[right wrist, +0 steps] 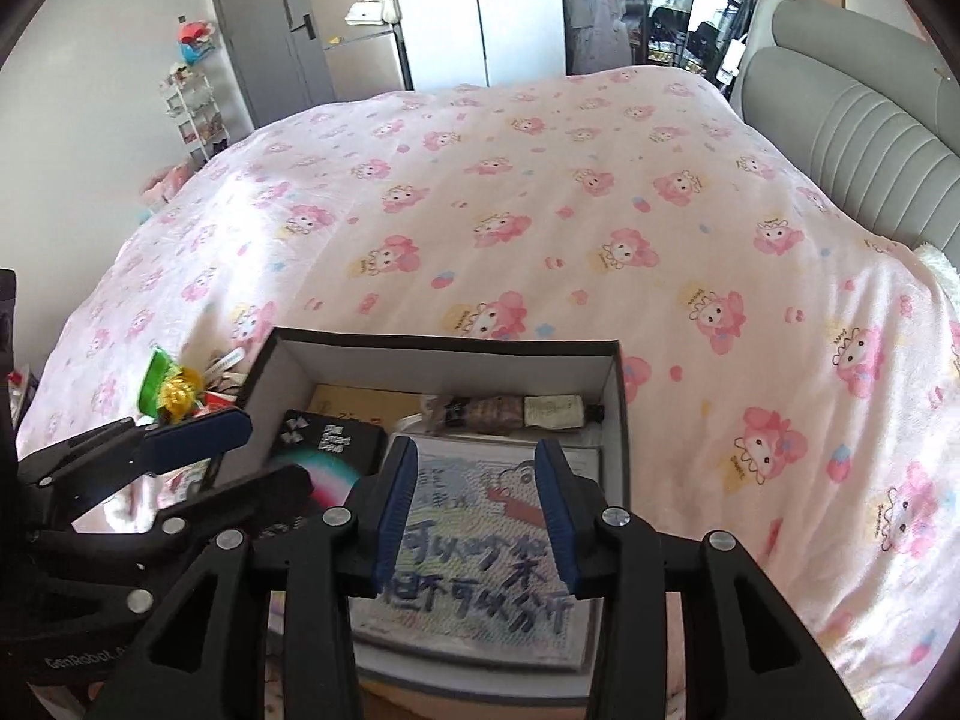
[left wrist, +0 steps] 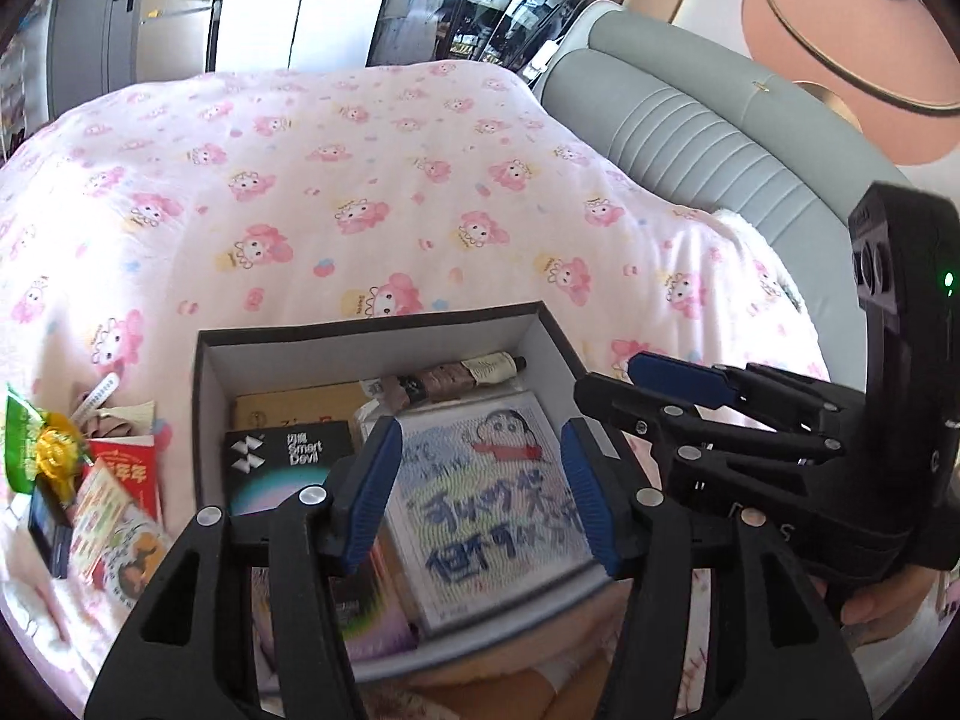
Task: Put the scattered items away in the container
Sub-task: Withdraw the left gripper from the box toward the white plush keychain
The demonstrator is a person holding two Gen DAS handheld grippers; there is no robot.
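A dark-rimmed cardboard box stands on the bed. Inside lie a cartoon picture panel with blue handwriting, a black "Smart Devil" carton, a brown tube and a tan envelope. My left gripper hangs open above the panel, nothing between its blue pads. My right gripper is open over the same panel, also empty. Left of the box lie a green packet with a gold sweet, a red booklet and a printed snack packet.
The pink patterned quilt covers the whole bed. A grey padded headboard rises at the right. A small dark item lies by the loose packets. A hand holds the right gripper's handle.
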